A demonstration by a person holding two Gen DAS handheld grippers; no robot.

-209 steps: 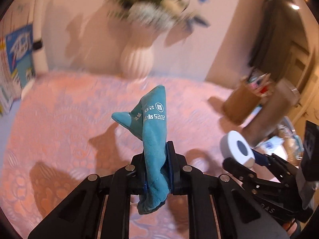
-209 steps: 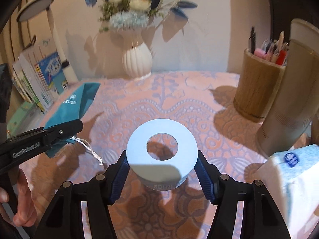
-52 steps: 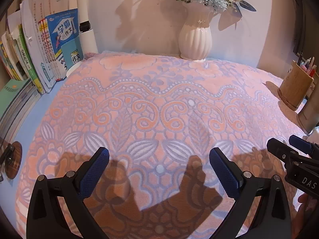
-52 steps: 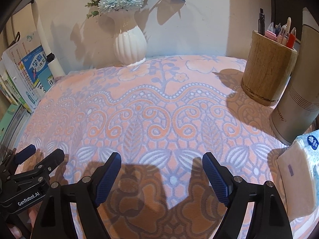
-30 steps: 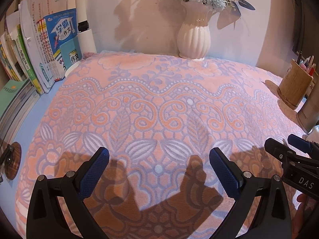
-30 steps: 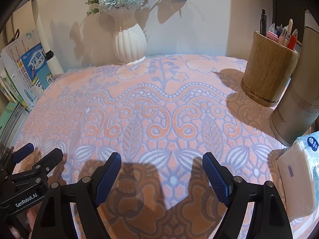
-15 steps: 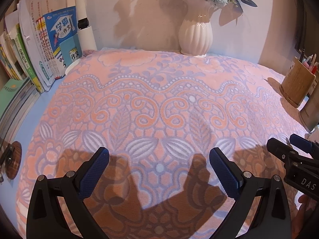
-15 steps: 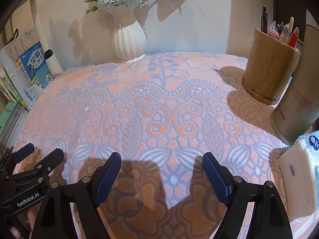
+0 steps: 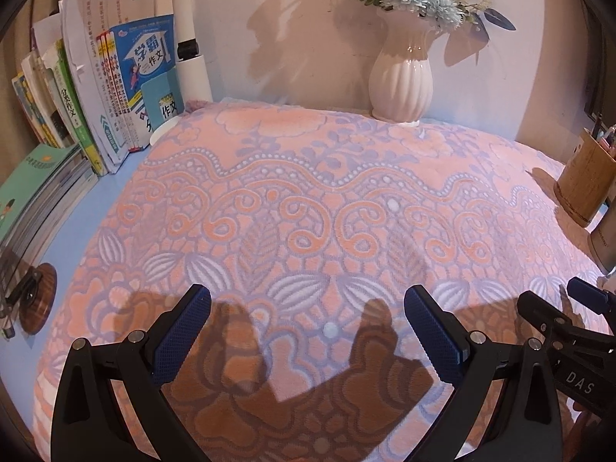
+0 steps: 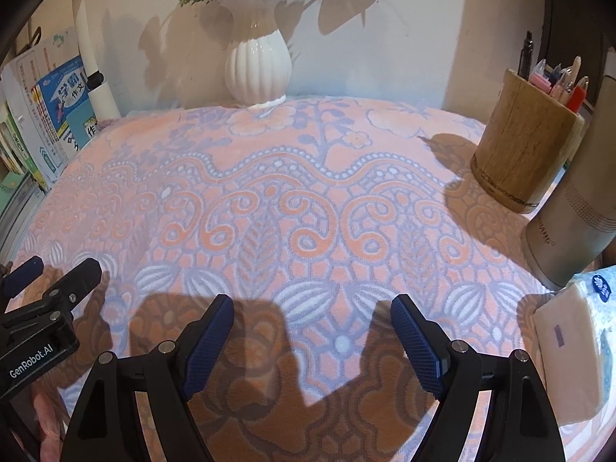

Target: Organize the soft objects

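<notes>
A peach and lilac patterned blanket [image 9: 319,200] [image 10: 308,192] covers the desk and is spread flat. My left gripper [image 9: 306,308] hovers over its near part, open, with nothing between its blue pads. My right gripper [image 10: 312,319] hovers beside it, also open and empty. Each gripper shows at the edge of the other's view: the right gripper [image 9: 554,300] at the right edge, the left gripper [image 10: 54,269] at the left edge. A pack of tissues [image 10: 573,350] lies at the blanket's right edge. The teal cloth and the paper roll are in neither view.
A white ribbed vase [image 9: 400,81] [image 10: 258,69] with flowers stands at the back against the wall. Books [image 9: 92,88] and a white lamp post [image 9: 190,38] line the left side. A wooden pen holder [image 10: 519,154] and a grey cylinder [image 10: 569,223] stand at the right.
Seven seconds ago my left gripper held a teal cloth and my right held a paper roll; both are now open and empty. Over the last second nothing has visibly moved.
</notes>
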